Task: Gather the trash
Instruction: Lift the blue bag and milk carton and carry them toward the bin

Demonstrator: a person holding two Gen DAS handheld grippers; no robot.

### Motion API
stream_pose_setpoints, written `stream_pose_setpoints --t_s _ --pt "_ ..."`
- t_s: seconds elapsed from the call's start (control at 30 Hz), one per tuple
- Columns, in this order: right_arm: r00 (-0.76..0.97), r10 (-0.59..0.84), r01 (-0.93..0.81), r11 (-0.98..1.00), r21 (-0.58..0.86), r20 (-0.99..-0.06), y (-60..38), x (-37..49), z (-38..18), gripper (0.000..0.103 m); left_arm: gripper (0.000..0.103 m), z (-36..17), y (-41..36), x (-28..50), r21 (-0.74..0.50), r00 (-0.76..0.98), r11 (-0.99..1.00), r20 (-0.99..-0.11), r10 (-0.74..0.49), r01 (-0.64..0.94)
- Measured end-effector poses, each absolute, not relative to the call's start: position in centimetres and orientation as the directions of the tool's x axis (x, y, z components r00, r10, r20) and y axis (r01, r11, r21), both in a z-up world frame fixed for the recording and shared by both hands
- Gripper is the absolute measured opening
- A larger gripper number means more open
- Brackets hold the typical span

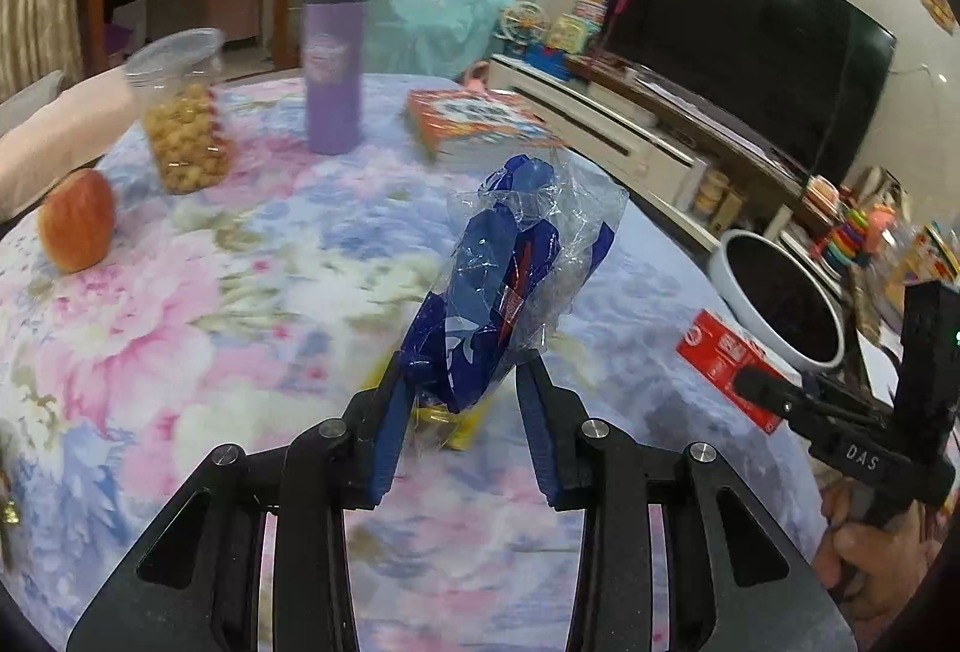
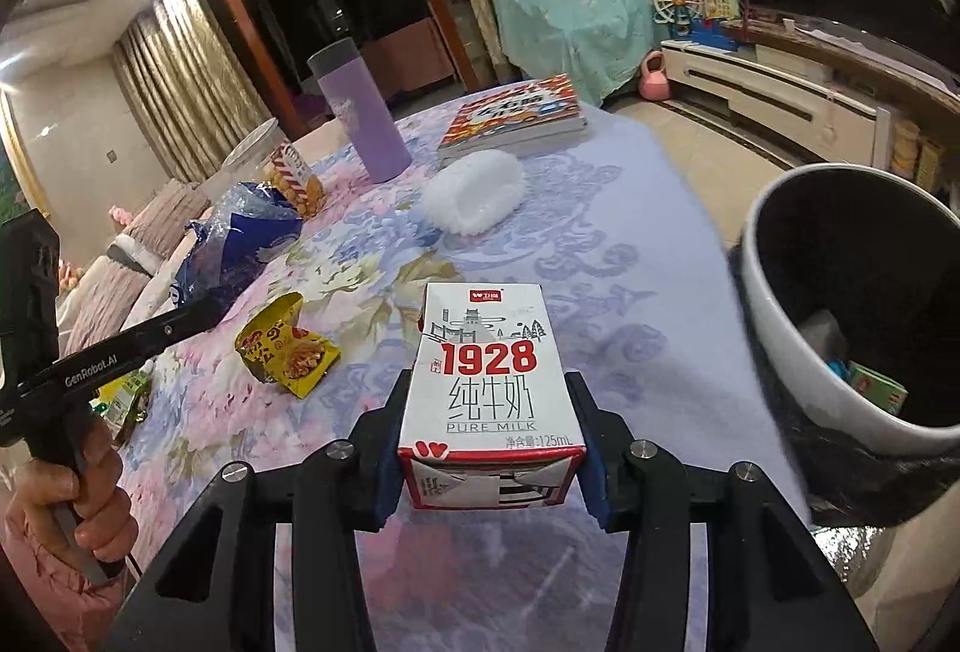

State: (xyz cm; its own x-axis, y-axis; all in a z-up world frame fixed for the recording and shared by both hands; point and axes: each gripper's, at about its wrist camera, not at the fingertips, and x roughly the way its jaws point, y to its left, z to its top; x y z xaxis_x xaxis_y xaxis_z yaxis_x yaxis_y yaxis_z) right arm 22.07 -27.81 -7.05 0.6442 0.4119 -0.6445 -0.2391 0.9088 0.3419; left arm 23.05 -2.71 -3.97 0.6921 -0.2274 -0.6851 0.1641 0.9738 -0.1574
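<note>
The table (image 2: 630, 256) is round under a floral cloth, and the grey trash bin (image 2: 774, 352) stands off its edge, to the right in the right wrist view, with some packaging already lying inside.

On the far part of the table a book (image 2: 516, 115) lies flat, a purple bottle (image 2: 363, 124) stands upright to its left, and a clear snack jar (image 1: 180, 112) stands further left with an apple (image 1: 78, 220) near it. A white ribbed plastic piece (image 2: 474, 193) lies just in front of the book.

The right tool (image 2: 489, 448) is clenched on a milk carton (image 2: 486, 388), its 2 pads pressing the carton's sides; the carton sits between the fingers, printed face up, clear of the cloth, with the bin to its right.

The left tool (image 1: 462, 388) is clamped on the lower end of a blue plastic wrapper (image 1: 510, 268), which stands up and away from the fingers, lifted off the table.

A yellow snack packet (image 2: 285, 349), torn open, lies on the cloth between the 2 tools, and neither tool touches it.
</note>
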Motion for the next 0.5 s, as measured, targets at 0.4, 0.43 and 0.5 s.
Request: stream_pose_setpoints --t_s 0.4,0.43,0.5 --pt "0.695 0.372 -0.183 0.919 0.349 -0.615 -32.3 20.4 -5.8 0.048 0.034 -5.5 -8.7 22.8 -0.146 0.634 0.956 -0.722 -0.278 0.253" --pt "0.698 0.37 -0.18 0.92 0.35 -0.613 -32.5 20.3 -5.7 0.048 0.034 -5.5 -9.1 22.8 -0.144 0.63 0.955 -0.725 -0.28 0.259" --pt "0.705 0.365 -0.174 0.92 0.351 -0.608 -33.0 20.1 -5.6 0.048 0.034 -5.6 -9.8 22.6 -0.143 0.623 0.952 -0.728 -0.285 0.269"
